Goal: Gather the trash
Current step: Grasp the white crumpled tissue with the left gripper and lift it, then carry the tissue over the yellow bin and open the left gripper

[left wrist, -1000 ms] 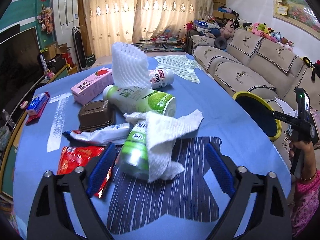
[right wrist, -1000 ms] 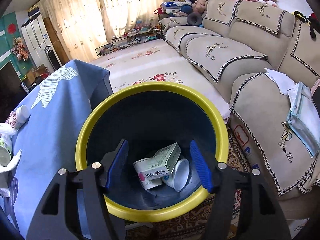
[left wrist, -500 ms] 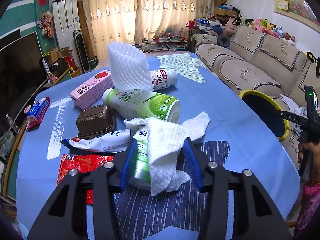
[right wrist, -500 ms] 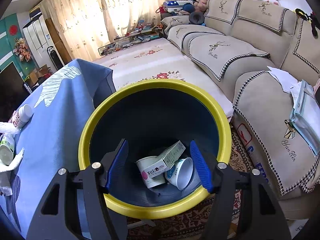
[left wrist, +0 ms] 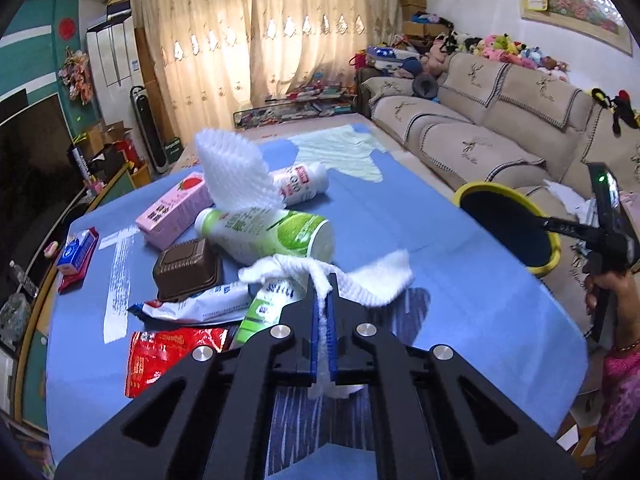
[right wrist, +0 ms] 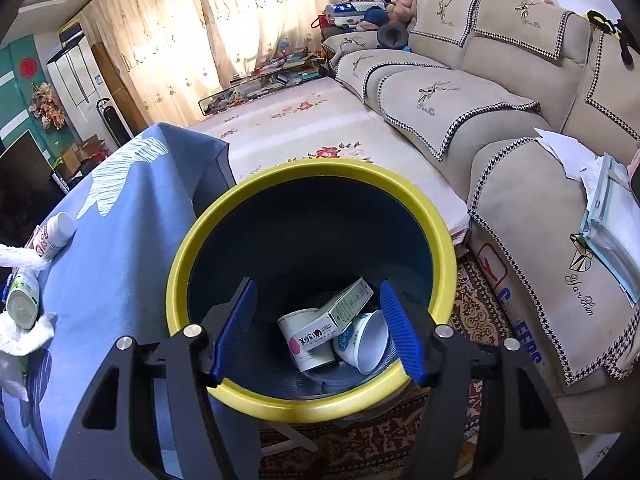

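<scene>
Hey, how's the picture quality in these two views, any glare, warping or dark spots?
Left wrist view: backlit curtains blow out, sofa edges bow from fisheye, paper towel stays sharp. Right wrist view: bin interior is dark, corners vignette black.

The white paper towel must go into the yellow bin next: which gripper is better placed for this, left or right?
Left. The left gripper is shut on the white paper towel. The right gripper hangs open and empty over the yellow bin.
</scene>
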`<state>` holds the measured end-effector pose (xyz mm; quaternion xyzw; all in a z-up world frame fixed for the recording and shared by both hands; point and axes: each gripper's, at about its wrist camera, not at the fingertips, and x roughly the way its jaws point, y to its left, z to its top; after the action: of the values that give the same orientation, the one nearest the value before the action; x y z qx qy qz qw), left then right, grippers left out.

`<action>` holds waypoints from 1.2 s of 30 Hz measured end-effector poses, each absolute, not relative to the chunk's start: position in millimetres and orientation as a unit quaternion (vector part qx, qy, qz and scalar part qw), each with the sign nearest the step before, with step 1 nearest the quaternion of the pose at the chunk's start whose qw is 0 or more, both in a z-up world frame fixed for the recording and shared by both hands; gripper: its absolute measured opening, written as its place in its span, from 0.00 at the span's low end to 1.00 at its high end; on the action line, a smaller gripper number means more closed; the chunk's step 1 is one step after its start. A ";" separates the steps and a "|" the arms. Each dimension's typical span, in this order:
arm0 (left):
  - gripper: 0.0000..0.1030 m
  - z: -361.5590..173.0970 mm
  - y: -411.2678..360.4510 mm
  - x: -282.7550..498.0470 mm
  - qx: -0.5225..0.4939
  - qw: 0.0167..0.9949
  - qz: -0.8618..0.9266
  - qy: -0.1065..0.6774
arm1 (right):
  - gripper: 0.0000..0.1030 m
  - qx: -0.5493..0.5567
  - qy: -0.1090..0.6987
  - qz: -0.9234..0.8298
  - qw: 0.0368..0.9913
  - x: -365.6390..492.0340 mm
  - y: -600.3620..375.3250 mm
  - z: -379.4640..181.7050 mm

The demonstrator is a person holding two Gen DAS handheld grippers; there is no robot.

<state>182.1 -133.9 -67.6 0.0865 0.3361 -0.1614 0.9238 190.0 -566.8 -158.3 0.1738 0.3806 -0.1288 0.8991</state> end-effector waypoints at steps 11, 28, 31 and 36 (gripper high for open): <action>0.04 -4.3 -133.6 163.0 0.072 0.941 -0.170 0.282 | 0.59 0.185 0.363 -0.127 0.904 169.1 -571.5 -142.9; 0.04 28.7 -256.4 153.9 0.111 0.917 -0.291 0.248 | 0.59 0.192 0.333 -0.161 0.909 101.2 -600.1 -123.6; 0.04 18.7 -290.1 166.1 0.111 0.904 -0.316 0.264 | 0.59 0.200 0.333 -0.169 0.906 94.1 -612.2 -127.7; 0.04 -5.4 -343.7 189.5 0.129 0.887 -0.341 0.283 | 0.59 0.215 0.331 -0.187 0.899 78.8 -633.0 -132.8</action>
<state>189.5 -343.7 -5.4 0.1293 0.2827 -0.3409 0.8872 78.8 -633.0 -132.8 0.2149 0.3313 -0.1872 0.8995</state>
